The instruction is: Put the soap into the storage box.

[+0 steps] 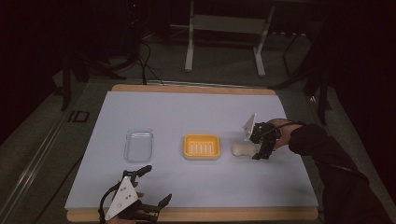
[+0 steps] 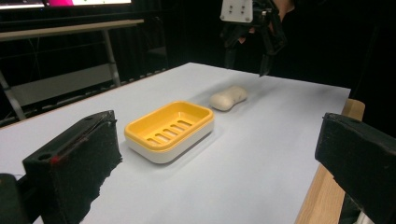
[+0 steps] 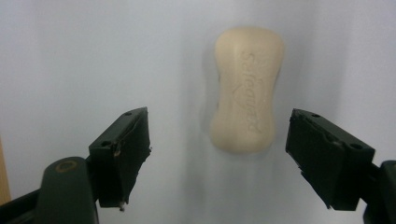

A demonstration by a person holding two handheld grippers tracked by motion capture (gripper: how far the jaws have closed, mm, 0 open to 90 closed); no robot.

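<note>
A cream bar of soap (image 1: 243, 149) lies flat on the pale sheet, just right of an empty yellow soap dish (image 1: 201, 137). My right gripper (image 1: 257, 148) hangs over the soap's right end, pointing down. In the right gripper view the soap (image 3: 246, 88) lies lengthwise ahead of the right gripper (image 3: 219, 154), whose open jaws flank its near end without touching it. My left gripper (image 1: 156, 184) rests open at the table's front left edge, holding nothing. The left gripper view has the dish (image 2: 140, 140), the soap (image 2: 228, 98) and the right gripper (image 2: 246, 67) beyond its own wide jaws.
A clear shallow plastic tray (image 1: 138, 145) sits left of the dish. The pale sheet covers a wooden table (image 1: 196, 214) whose edge shows at the front. Metal stand legs (image 1: 189, 51) and cables lie on the dark floor beyond the far edge.
</note>
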